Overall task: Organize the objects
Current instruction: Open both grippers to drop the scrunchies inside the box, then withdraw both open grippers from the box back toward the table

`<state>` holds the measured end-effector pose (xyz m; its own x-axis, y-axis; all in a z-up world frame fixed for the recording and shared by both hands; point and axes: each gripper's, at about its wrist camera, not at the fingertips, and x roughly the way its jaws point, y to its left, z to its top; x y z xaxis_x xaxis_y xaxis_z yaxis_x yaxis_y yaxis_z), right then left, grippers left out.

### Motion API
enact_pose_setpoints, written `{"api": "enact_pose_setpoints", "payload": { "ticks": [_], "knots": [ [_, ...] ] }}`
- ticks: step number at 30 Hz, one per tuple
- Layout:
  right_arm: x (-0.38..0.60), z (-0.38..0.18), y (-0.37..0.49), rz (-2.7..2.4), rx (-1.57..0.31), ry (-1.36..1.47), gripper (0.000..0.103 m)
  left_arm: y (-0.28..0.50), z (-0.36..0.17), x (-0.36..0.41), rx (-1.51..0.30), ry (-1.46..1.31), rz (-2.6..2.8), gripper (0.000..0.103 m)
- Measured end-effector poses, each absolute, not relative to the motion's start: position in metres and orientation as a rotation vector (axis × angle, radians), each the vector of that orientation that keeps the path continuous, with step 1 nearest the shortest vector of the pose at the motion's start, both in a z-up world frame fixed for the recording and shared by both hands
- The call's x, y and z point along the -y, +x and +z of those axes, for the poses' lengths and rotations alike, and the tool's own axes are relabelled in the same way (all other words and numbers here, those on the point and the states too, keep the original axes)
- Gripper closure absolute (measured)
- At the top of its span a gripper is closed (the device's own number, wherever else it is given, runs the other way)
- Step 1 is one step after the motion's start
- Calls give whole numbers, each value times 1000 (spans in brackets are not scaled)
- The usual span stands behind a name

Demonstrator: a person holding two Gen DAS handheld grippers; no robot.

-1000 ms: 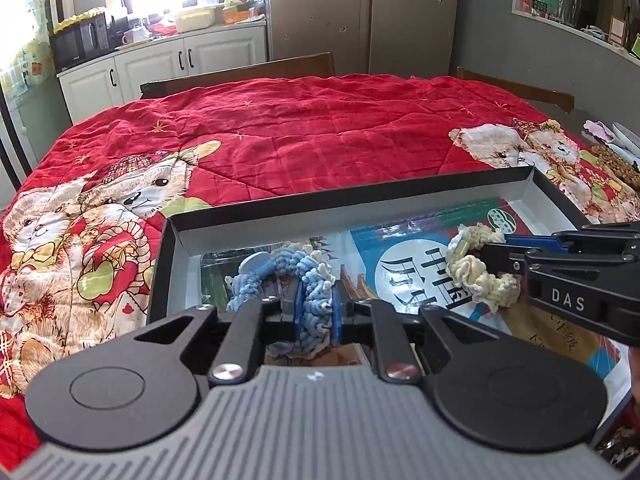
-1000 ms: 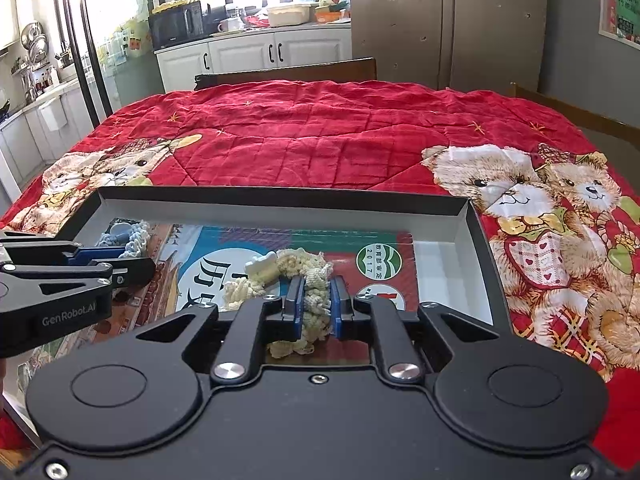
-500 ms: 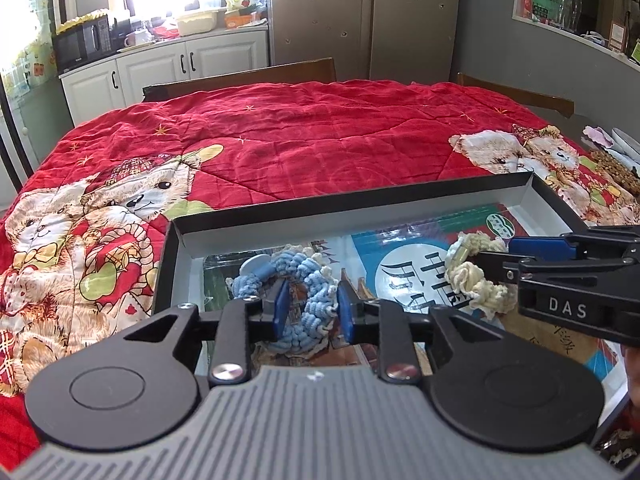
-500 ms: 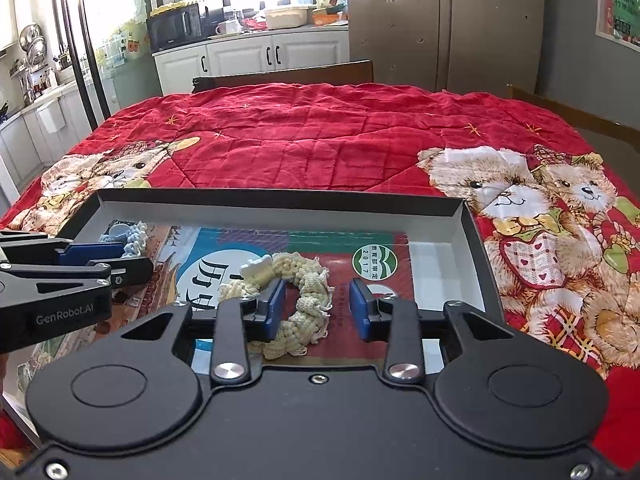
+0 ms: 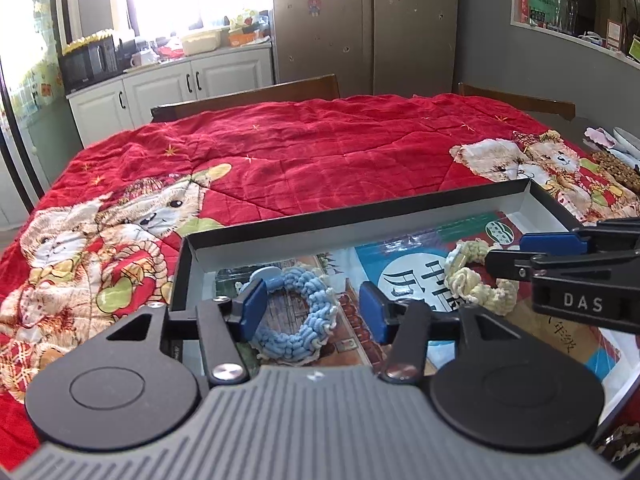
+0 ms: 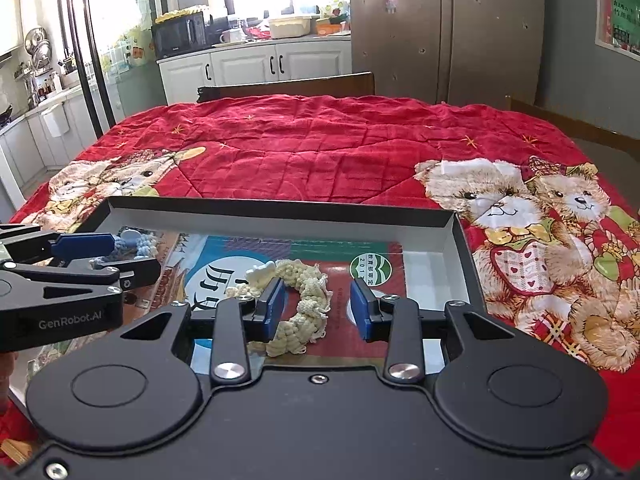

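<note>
Between your left gripper's [image 5: 316, 306] spread blue pads lies the blue woven ring [image 5: 298, 312], flat on the printed sheet in the black tray [image 5: 360, 220], its left side at the left pad and apart from the right one. Your right gripper [image 6: 318, 306] is spread wide too, and the cream woven ring [image 6: 298, 304] sits between its fingers, hugging the left pad, clear of the right. Neither ring is pinched.

Blue woven ring [image 5: 298, 320] near edge behind left tool [image 5: 316, 312], tray [image 6: 280, 210] near rim hidden, right tool [image 5: 536, 256] cut off
</note>
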<state>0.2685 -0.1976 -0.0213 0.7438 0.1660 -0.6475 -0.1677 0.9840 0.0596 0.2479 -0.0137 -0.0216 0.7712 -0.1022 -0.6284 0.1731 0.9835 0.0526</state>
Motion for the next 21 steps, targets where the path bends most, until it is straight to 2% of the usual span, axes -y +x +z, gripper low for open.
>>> {"api": "enact_pose_setpoints", "payload": {
  "ticks": [11, 21],
  "knots": [
    [200, -8, 252, 204, -691, 5, 68, 227, -1, 14, -612, 125, -157, 28],
    [203, 3, 234, 212, -671, 5, 68, 209, 14, 18, -575, 149, -168, 26]
  ]
}}
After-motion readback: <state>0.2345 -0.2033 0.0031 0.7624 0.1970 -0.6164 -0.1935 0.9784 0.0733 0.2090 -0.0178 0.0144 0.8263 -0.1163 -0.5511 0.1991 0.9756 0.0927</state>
